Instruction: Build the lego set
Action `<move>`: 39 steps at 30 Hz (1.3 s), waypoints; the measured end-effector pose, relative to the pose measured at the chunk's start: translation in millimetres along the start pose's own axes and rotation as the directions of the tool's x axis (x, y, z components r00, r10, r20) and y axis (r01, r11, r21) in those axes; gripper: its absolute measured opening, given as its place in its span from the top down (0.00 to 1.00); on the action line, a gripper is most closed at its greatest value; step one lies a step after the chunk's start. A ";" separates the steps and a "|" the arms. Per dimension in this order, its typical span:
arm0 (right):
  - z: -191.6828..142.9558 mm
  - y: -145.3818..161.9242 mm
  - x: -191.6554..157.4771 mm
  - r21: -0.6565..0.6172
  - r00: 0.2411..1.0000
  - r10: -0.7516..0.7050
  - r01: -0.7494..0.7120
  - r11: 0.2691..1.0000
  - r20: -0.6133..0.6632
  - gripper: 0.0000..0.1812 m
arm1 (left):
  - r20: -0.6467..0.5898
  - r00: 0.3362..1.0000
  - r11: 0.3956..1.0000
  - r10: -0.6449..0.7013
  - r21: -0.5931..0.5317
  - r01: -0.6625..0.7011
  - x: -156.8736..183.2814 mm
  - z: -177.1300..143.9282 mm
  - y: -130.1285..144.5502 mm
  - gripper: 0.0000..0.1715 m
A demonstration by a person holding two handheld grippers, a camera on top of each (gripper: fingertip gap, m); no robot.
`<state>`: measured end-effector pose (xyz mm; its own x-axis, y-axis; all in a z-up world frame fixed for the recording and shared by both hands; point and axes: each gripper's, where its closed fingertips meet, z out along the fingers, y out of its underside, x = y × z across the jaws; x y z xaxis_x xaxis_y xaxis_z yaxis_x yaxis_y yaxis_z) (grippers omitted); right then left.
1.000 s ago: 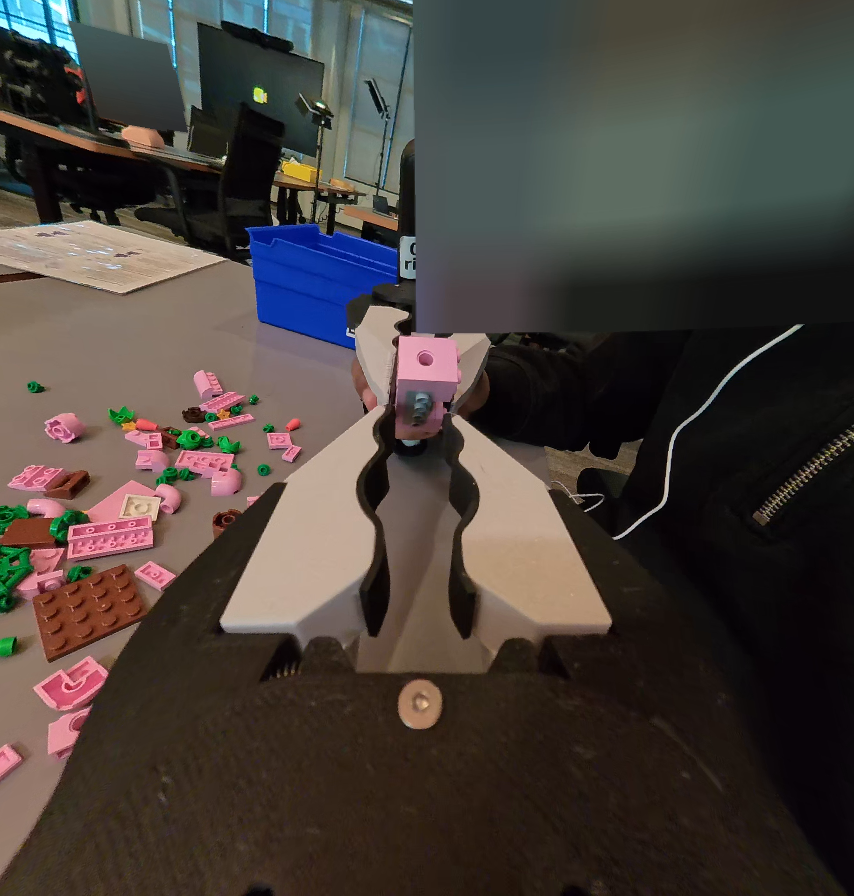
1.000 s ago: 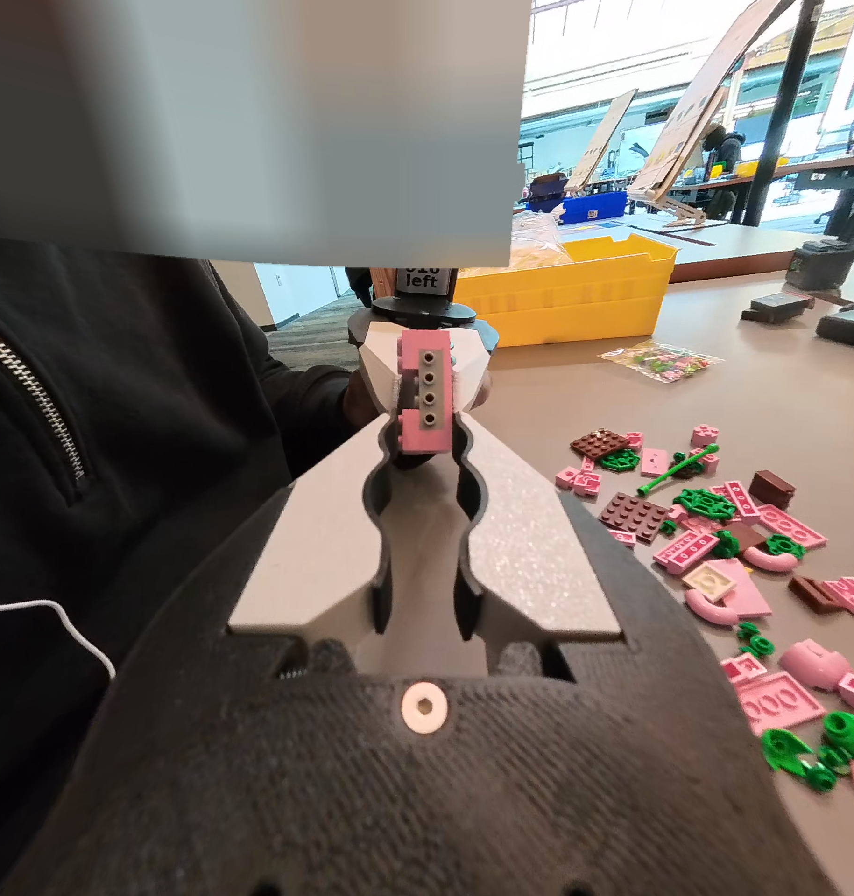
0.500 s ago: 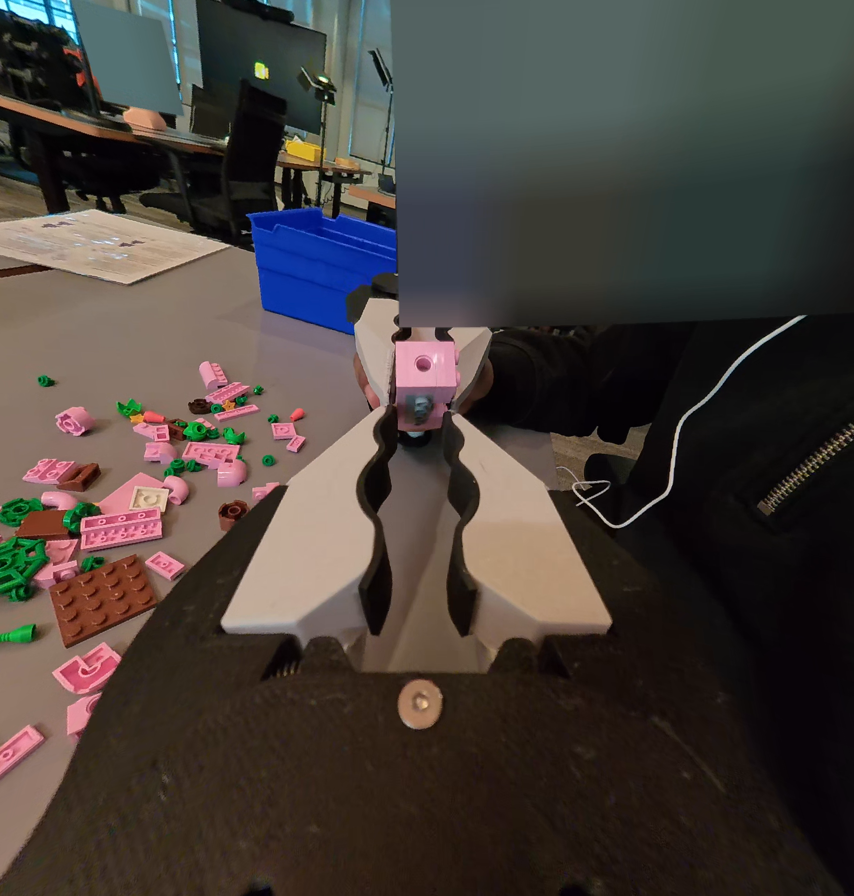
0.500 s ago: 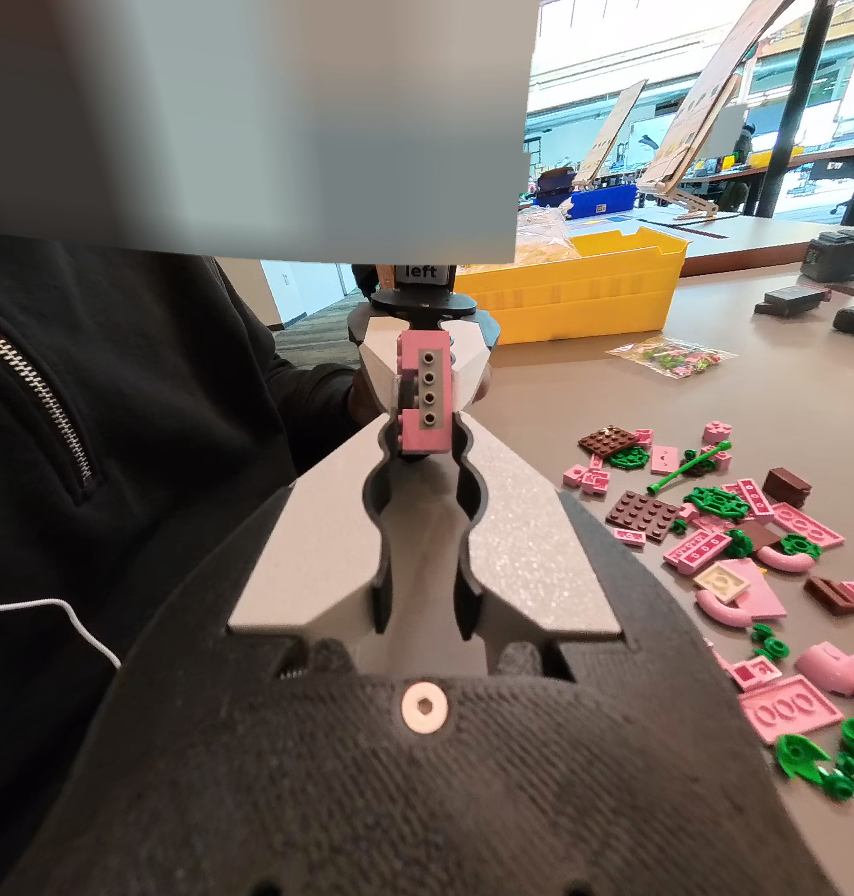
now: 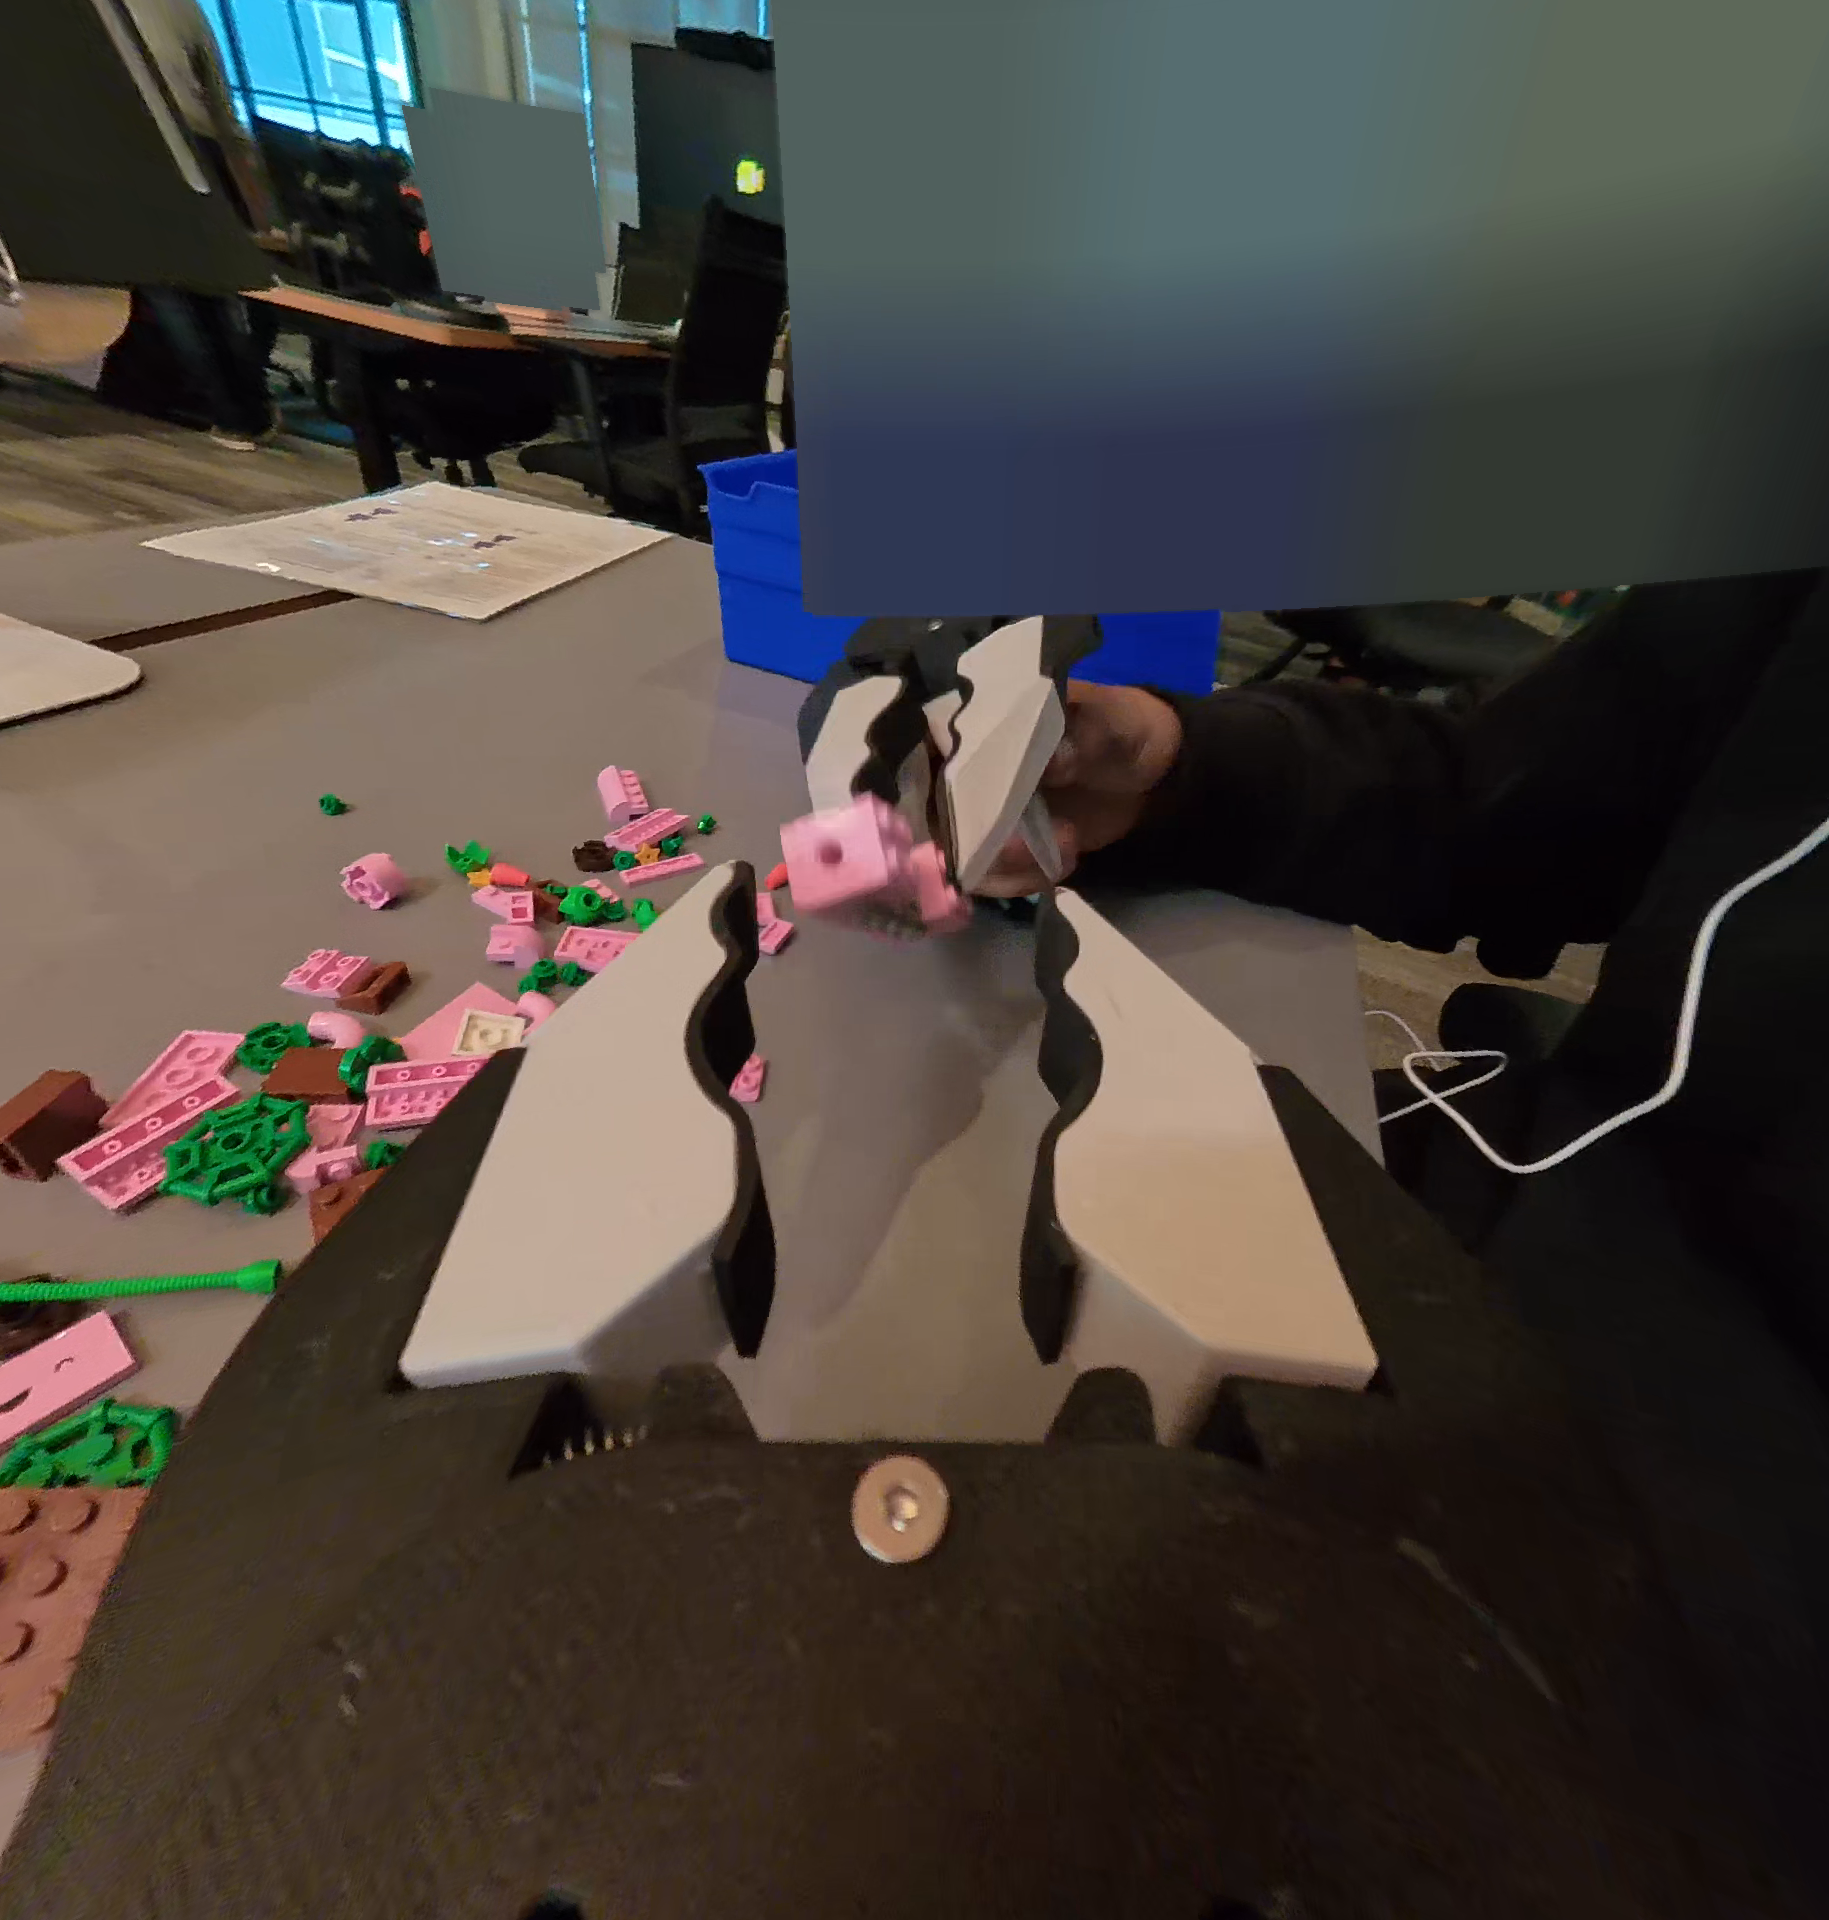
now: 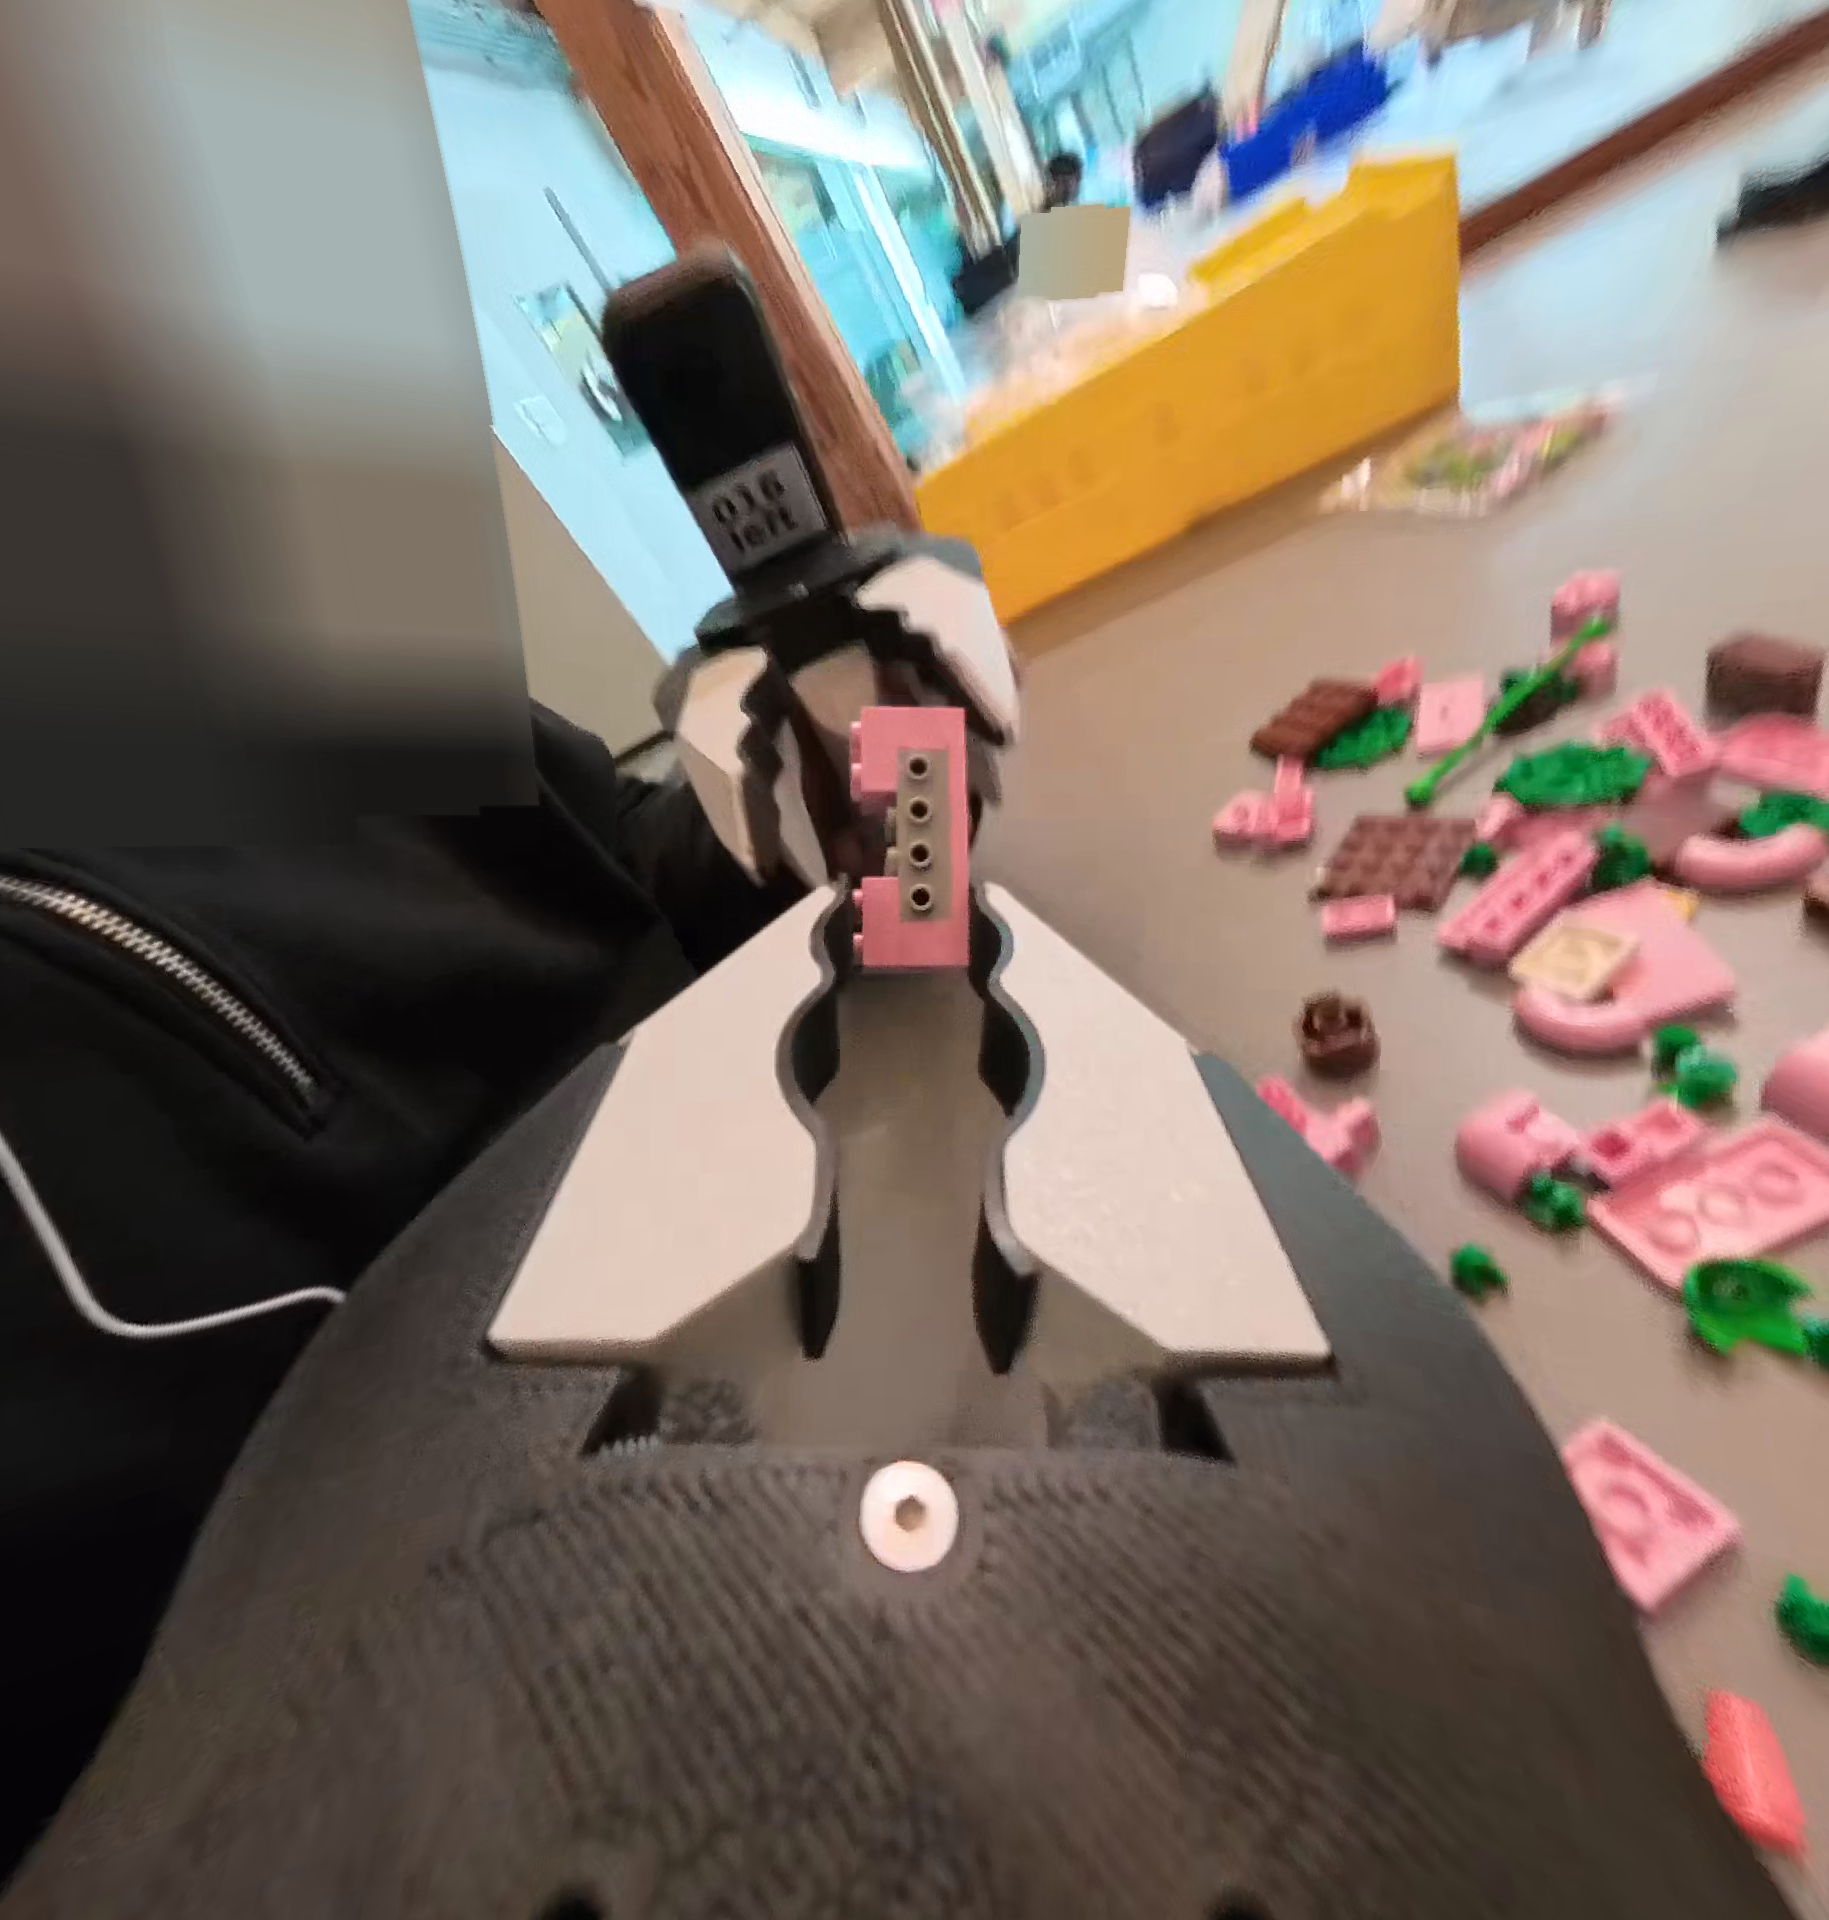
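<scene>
Found the left gripper [image 5: 899, 902] spread wide, with nothing clamped between its fingers. Found the right gripper [image 6: 910, 902] drawn narrow and clamped on a pink block assembly [image 6: 912, 842], gripped at its lower end with the rest standing past the fingertips. Noted a grey strip with four holes in a row set into the near face of the assembly in the right wrist view. Saw the same assembly [image 5: 868, 873] in the left wrist view hanging from the tips of the right gripper [image 5: 941, 862], raised above the grey tabletop [image 5: 266, 727] and lying just beyond the gap between the left gripper's spread fingers; could not tell whether it touched them. Saw a hand [image 5: 1097, 769] wrapped around the right gripper from behind. Recorded the left gripper [image 6: 837, 727] just behind the assembly in the right wrist view, blurred. Logged loose pink, green and brown pieces [image 5: 422, 1039] scattered over the tabletop, among them a green stem [image 5: 110, 1288] and a brown studded plate [image 5: 16, 1600]. Noted a blue bin [image 5: 754, 561] and a printed sheet [image 5: 411, 545] farther back on one side, and a yellow bin [image 6: 1201, 416] on the other. Saw a dark zipped jacket [image 6: 162, 1091] close behind both grippers.
</scene>
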<state>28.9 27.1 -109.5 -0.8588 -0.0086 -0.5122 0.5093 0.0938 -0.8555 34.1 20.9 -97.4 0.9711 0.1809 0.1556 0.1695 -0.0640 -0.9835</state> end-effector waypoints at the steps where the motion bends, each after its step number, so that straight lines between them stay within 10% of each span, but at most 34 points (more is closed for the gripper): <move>1: -0.7 10.0 5.0 -0.065 0.999 0.047 -0.048 0.997 -0.016 0.89 | 0.012 1.000 1.000 0.003 -0.005 -0.003 -2.1 -0.1 0.7 0.69; 8: -9.2 64.5 26.2 -0.303 0.918 0.373 -0.397 0.866 -0.137 0.89 | 0.028 0.999 0.998 0.021 -0.061 -0.020 -5.0 2.3 10.1 0.69; 18: -13.3 57.5 35.1 -0.270 0.932 0.315 -0.355 0.895 -0.180 0.87 | -0.005 0.999 0.989 0.049 -0.141 -0.049 1.9 7.2 21.4 0.72; 39: -7.4 35.1 10.7 -0.305 0.936 -0.337 0.293 0.906 -0.102 0.83 | 0.039 0.999 0.863 -0.005 -0.504 0.024 -2.5 20.9 79.7 0.80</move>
<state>37.1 37.7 -144.4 -0.9811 0.0618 -0.1833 0.1929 0.3860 -0.9021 41.7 35.9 -178.1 0.9631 0.2192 0.1564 0.2539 -0.5460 -0.7984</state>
